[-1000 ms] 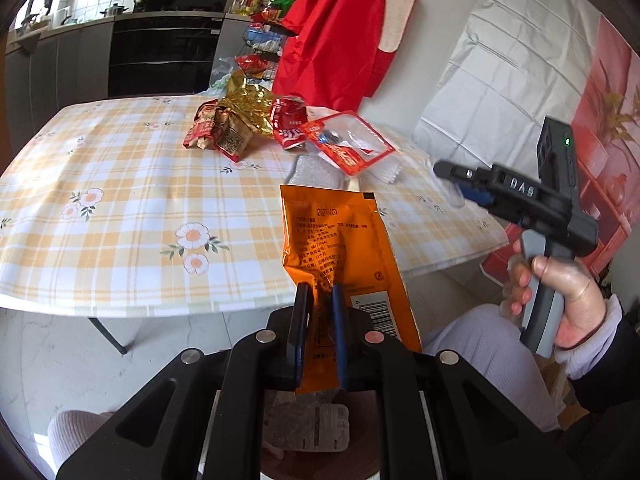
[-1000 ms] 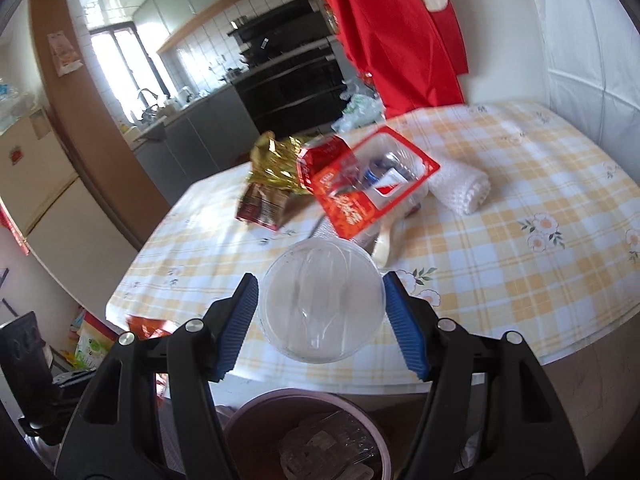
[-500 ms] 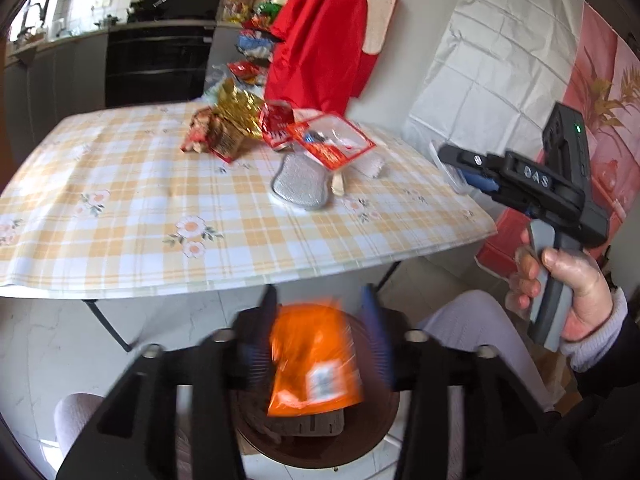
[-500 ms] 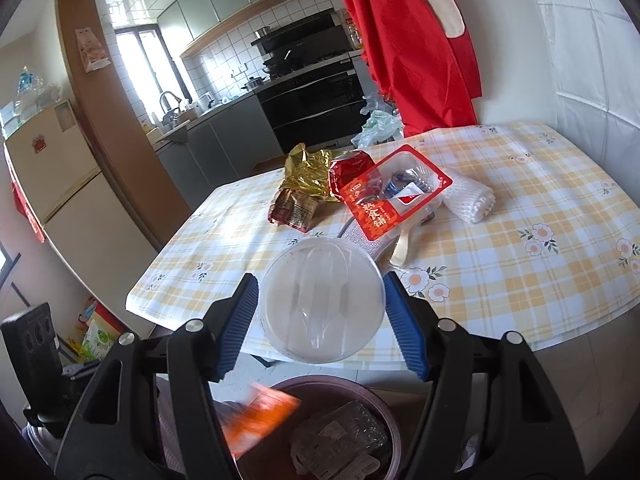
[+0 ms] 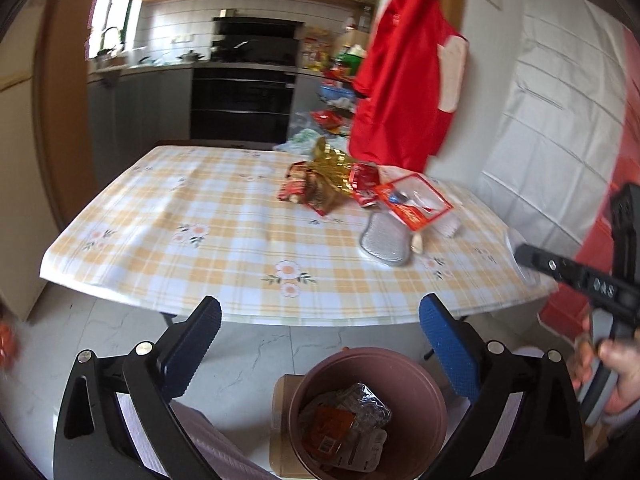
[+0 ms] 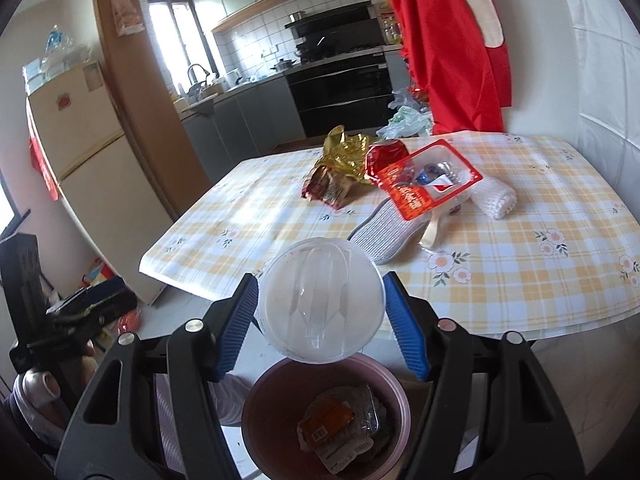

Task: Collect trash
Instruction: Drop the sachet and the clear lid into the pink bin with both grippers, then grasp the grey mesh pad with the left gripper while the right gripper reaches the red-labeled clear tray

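The right gripper [image 6: 320, 312] clamps a clear round lid [image 6: 320, 300] across its width, both blue pads pressed to the rim. The lid faces the camera, tilted, and hangs directly above the bin [image 6: 326, 420], whose mouth opens just below and slightly ahead of the fingertips. That is the relation that counts: the lid is already over the opening, so letting go should drop it in, though its disc looks almost as broad as the bin mouth and, if it falls flat, may catch on the rim.

The left gripper [image 5: 320, 344] has just been opening and now stands wide, nothing between its pads. The orange packet [image 5: 330, 426] it carried lies inside the bin on top of crumpled clear wrapping.

Beyond the bin the table [image 5: 200, 248] carries what is left: a grey insole [image 5: 384, 242] nearest the edge, a red-edged blister pack [image 5: 414, 202] resting partly on it, a white foam net [image 6: 494, 196] beside that, then a gold wrapper [image 5: 332, 164] and red snack bags [image 5: 298, 188] farther back. The insole's long axis runs away from the person and it is the closest piece. With its jaws empty, the left gripper seems the one free to fetch next.
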Demonstrator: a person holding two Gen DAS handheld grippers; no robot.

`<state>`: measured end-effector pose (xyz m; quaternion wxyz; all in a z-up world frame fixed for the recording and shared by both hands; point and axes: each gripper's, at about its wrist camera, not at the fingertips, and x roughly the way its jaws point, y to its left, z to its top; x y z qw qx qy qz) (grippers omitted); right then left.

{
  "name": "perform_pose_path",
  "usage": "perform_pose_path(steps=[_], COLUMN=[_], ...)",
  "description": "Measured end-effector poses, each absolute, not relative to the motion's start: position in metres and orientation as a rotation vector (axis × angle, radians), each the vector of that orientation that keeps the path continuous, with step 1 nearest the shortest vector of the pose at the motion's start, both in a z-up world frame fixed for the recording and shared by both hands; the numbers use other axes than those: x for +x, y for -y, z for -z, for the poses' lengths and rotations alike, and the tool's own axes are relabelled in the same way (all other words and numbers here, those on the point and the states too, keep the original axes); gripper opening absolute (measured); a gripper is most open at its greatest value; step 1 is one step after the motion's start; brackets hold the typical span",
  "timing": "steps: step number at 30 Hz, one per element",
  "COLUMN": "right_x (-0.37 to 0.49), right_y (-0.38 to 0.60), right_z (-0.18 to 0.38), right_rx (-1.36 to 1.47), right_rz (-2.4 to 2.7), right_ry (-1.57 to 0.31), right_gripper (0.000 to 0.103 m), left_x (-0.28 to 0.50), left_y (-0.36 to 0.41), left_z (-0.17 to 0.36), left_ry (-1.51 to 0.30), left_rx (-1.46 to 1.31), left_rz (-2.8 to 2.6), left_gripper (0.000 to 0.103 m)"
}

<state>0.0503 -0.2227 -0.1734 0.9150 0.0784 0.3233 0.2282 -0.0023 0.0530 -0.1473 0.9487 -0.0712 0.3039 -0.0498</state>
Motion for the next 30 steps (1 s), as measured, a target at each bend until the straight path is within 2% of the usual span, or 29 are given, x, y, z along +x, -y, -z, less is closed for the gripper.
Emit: perform_pose_path(steps=[8, 17, 20, 30], right_x=[0.047, 0.049, 0.051, 0.07], right_y=[0.213, 0.218, 0.221, 0.235], right_z=[0.173, 0.173, 0.174, 0.188], right_rx=[0.14, 0.144, 0.144, 0.129], right_rz=[-0.482, -0.437, -0.408, -0.327], right_ry=[-0.671, -0.662, -0.662, -0.686], right_gripper=[0.069, 0.092, 0.097, 0.097], left_x=[0.0, 0.0, 0.0, 0.014], left_y=[-0.069, -0.07, -0.07, -0.077], left_z=[0.152, 0.155, 0.155, 0.171], left_ry=[-0.631, -0.644, -0.644, -0.68], left_rx=[-0.184, -0.181, -0.177, -0.203], left_rz=[0.037, 0.013, 0.007, -0.028], left_gripper=[0.097, 0.097, 0.097, 0.097])
